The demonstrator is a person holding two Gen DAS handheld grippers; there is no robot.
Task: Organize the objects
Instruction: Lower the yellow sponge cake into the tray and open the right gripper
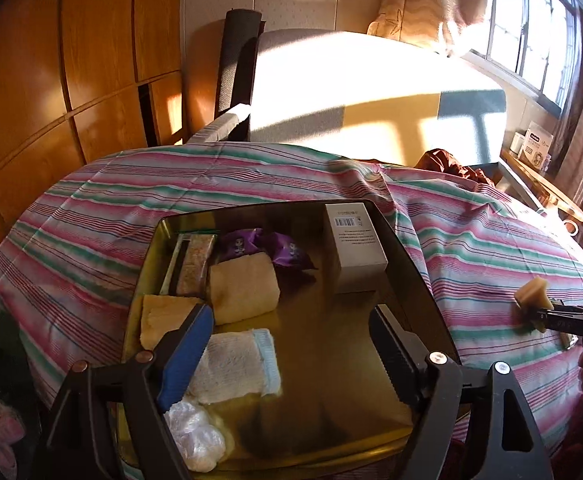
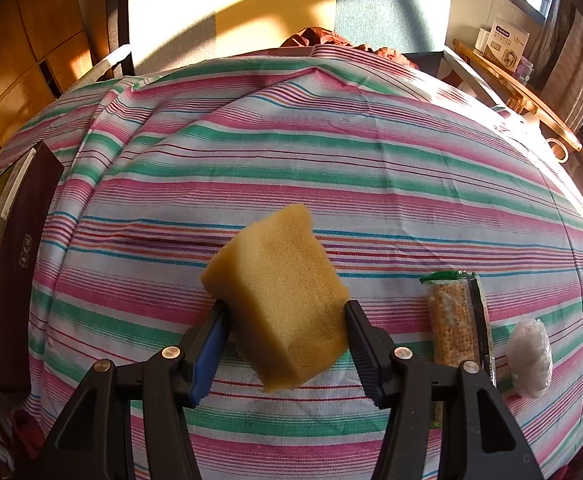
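My right gripper (image 2: 285,320) is shut on a yellow sponge (image 2: 279,292) and holds it above the striped cloth; it also shows at the right edge of the left wrist view (image 1: 533,304). My left gripper (image 1: 291,336) is open and empty, hovering over a gold-lined box (image 1: 331,340). The box holds two yellow sponges (image 1: 243,288), a white towel (image 1: 235,364), a snack bar (image 1: 195,264), purple packets (image 1: 263,248), a white carton (image 1: 355,248) and a plastic wad (image 1: 195,428). A second snack bar (image 2: 457,320) and a plastic wad (image 2: 531,356) lie on the cloth right of the right gripper.
The box's dark outer wall (image 2: 15,272) stands at the left of the right wrist view. A striped cloth (image 2: 291,152) covers the surface. A chair (image 1: 331,92) stands behind it. A side shelf (image 2: 519,88) with a carton is at the far right.
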